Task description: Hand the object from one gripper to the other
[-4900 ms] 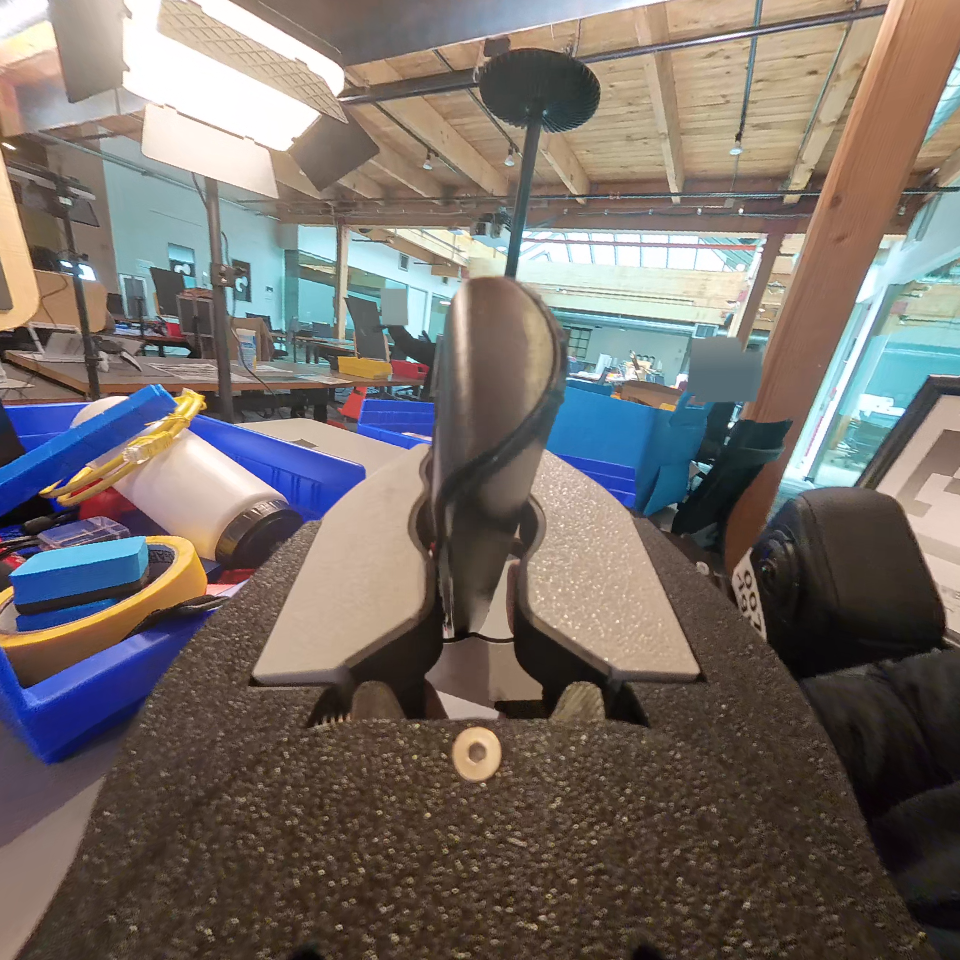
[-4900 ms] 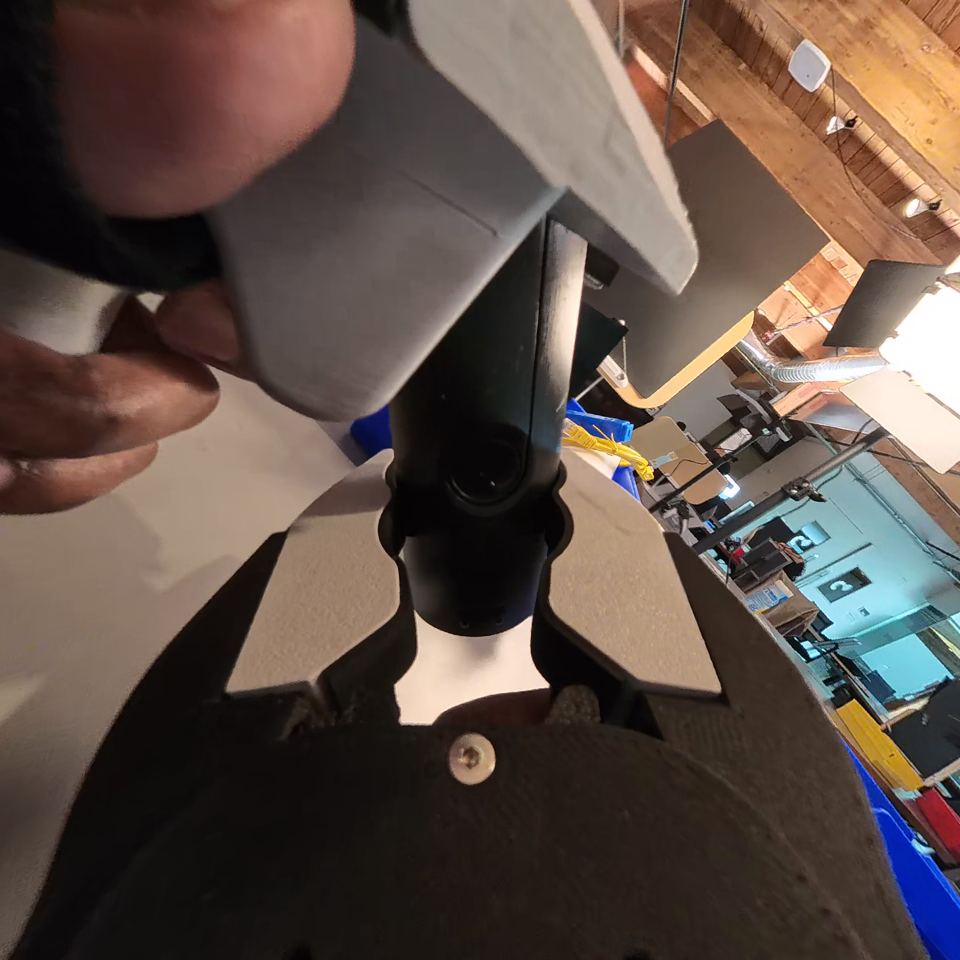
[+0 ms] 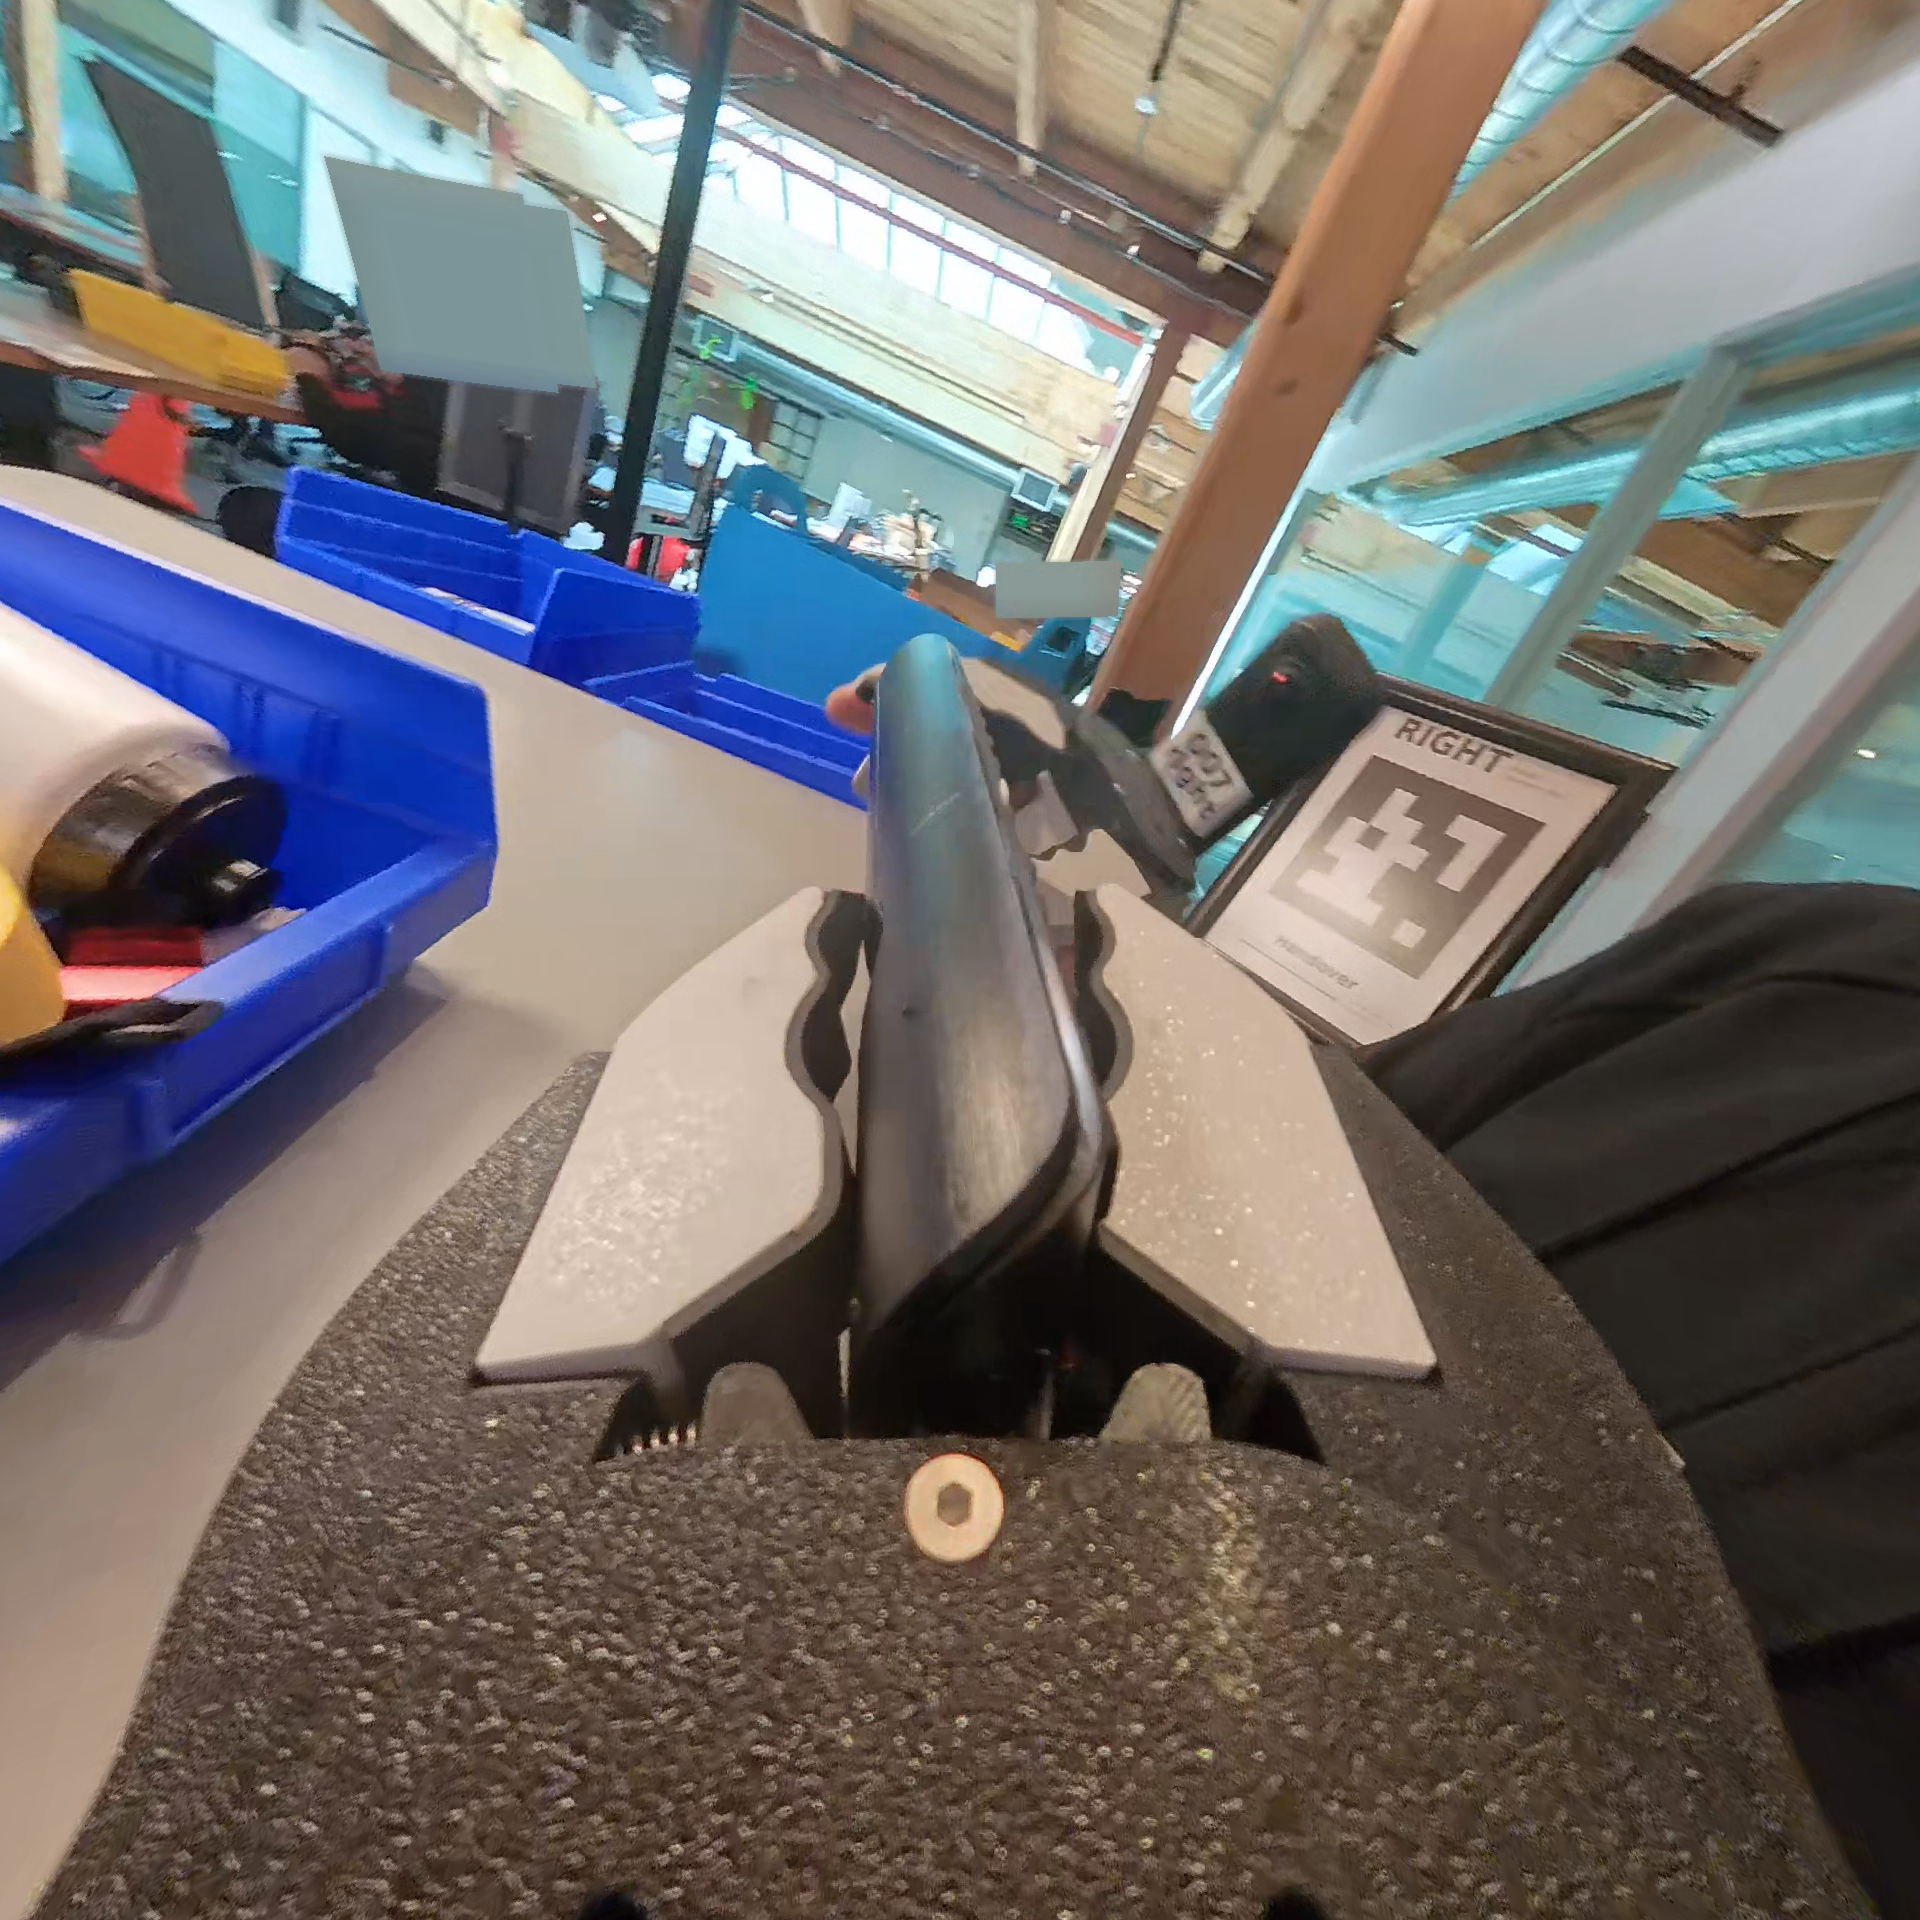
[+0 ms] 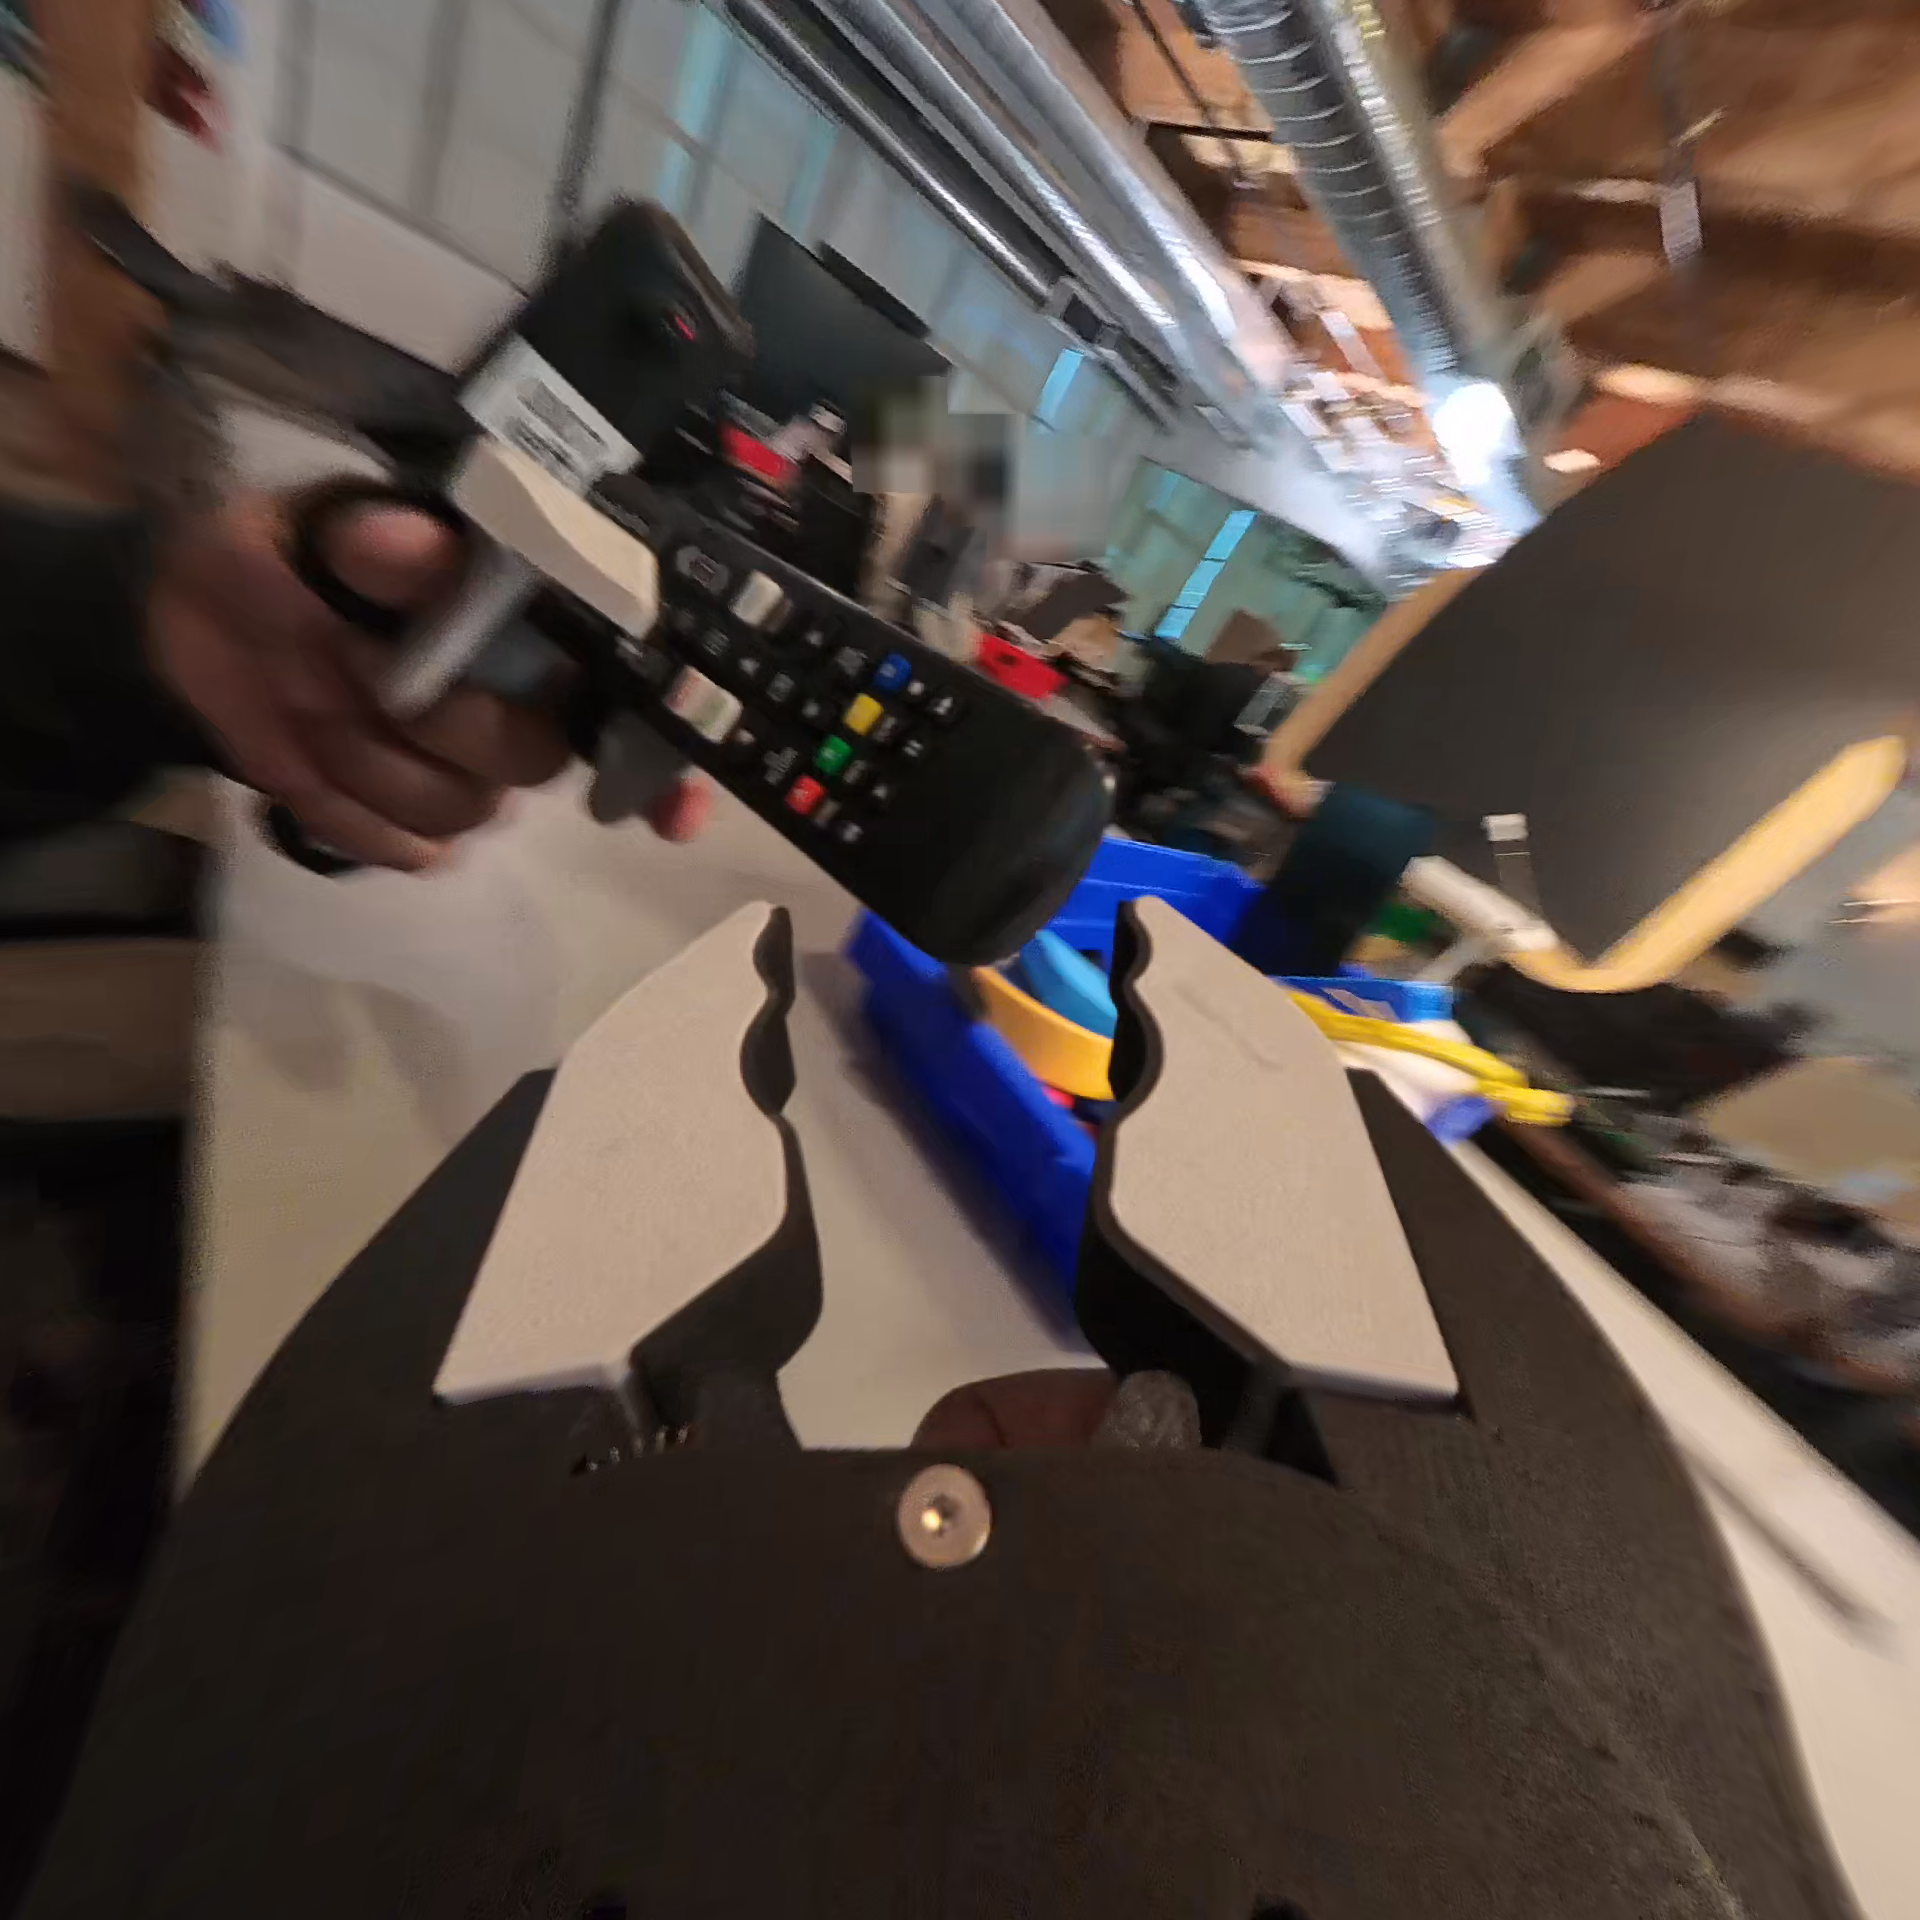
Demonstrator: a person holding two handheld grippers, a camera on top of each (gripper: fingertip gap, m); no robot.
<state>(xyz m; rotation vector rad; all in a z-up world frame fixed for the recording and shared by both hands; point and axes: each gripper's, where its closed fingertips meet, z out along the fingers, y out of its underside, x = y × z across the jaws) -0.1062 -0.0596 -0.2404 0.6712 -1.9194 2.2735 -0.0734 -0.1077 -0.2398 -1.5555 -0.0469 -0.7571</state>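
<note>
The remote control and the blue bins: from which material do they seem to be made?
The remote control looks like black hard plastic. Its back is smooth with a slight sheen and fine scuffs; the coloured buttons may be rubber, but blur hides this. The blue bin looks like moulded glossy plastic, with a thick rim, uniform colour and soft highlights. The left gripper clamps the remote.

My left grey-fingered claw (image 3: 961, 1101) is clamped on the black remote (image 3: 961, 1039); my right grey-fingered claw (image 4: 951, 1091) gapes wide, empty, the remote's tip at its twelve o'clock.
</note>
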